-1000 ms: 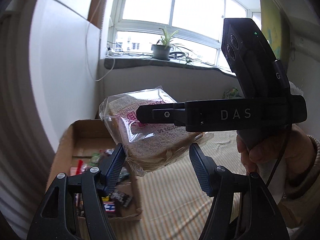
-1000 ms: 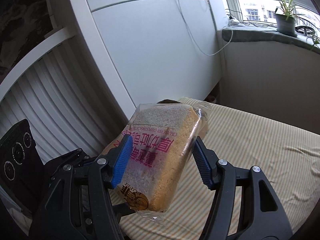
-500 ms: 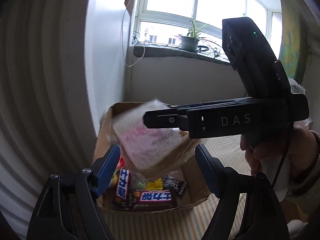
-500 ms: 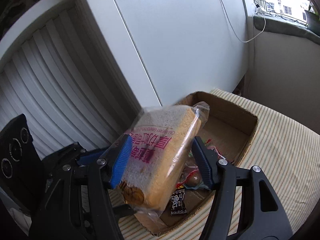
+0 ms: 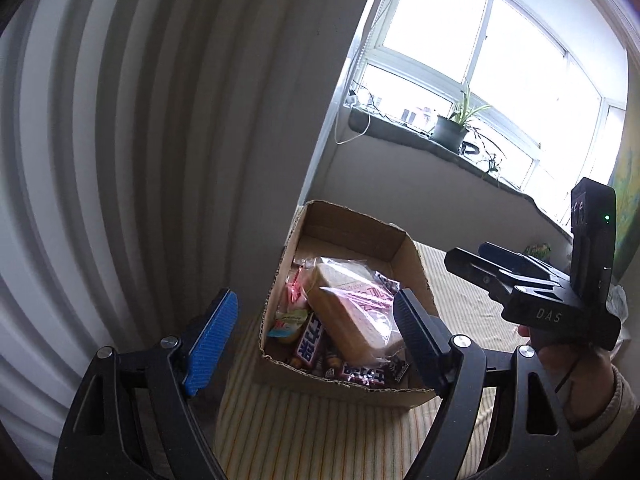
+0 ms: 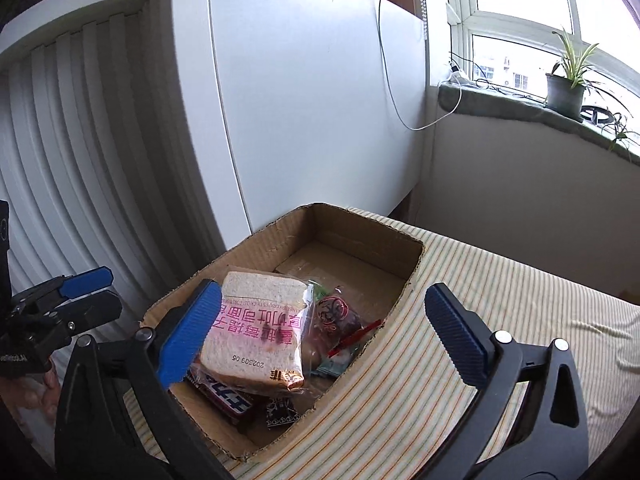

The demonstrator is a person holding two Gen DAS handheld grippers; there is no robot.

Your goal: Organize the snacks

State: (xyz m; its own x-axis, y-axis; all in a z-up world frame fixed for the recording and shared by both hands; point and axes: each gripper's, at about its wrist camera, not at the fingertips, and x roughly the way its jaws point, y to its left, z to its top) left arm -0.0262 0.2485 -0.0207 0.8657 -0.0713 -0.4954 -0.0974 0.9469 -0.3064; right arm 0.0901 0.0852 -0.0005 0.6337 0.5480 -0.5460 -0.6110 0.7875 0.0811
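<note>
Right gripper: my right gripper (image 6: 324,332) hangs above the near end of the box with its blue pads spread wide and nothing between them. A second ago, and half a second ago too, those pads were clamped on the bagged bread, so I have just let it go.

Left gripper: my left gripper (image 5: 316,330) is also apart and empty, held over the near left corner of the box. It took no part in the release, as far as I can see.

Bread: the bread bag (image 6: 256,332) now lies inside the cardboard box (image 6: 368,236), at the near end, resting on top of the candy bars (image 6: 226,398) and against the other wrapped snacks (image 6: 340,320).

What that means: I judge this item as placed. The far end of the box still shows bare cardboard floor, so there is room for more. Whether more snacks wait outside the box I cannot tell from these views.

Long axis: in the right wrist view the slice lies mostly flat, printed face up, with its long axis running along the length of the box.

Which way it points: the rounded crust top points toward the far end of the box, and the date-stamped end toward my gripper. The left wrist view shows it tilted, propped higher on the side nearest the box wall.

Risk: it sits loosely on a pile, so I expect it could slide if the box is nudged.
</note>
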